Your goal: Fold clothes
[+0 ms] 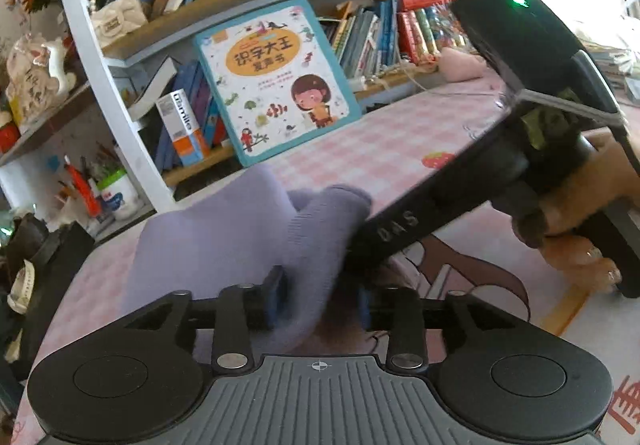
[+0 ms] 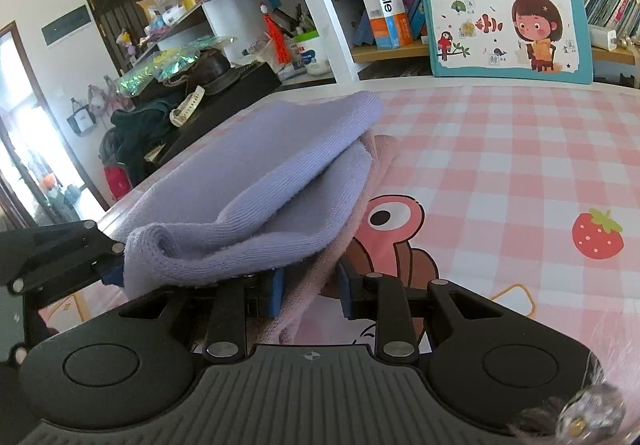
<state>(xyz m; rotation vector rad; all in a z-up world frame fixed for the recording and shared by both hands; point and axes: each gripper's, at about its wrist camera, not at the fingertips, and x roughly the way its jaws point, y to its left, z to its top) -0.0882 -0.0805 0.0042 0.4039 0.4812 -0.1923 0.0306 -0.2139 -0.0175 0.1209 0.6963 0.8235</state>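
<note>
My purple cloth (image 2: 256,181) lies folded on the pink checked table (image 2: 500,165), over a pink cloth (image 2: 320,277). My right gripper (image 2: 310,295) pinches that pink cloth; my left gripper (image 1: 322,303) stands part open around purple fabric. A picture book (image 2: 500,1) leans far behind, against the shelves (image 1: 120,57).

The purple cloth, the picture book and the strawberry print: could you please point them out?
purple cloth (image 2: 280,165), right wrist view, folded top layer.
picture book (image 1: 276,81), left wrist view, front cover.
strawberry print (image 2: 597,235), right wrist view, red body.
</note>
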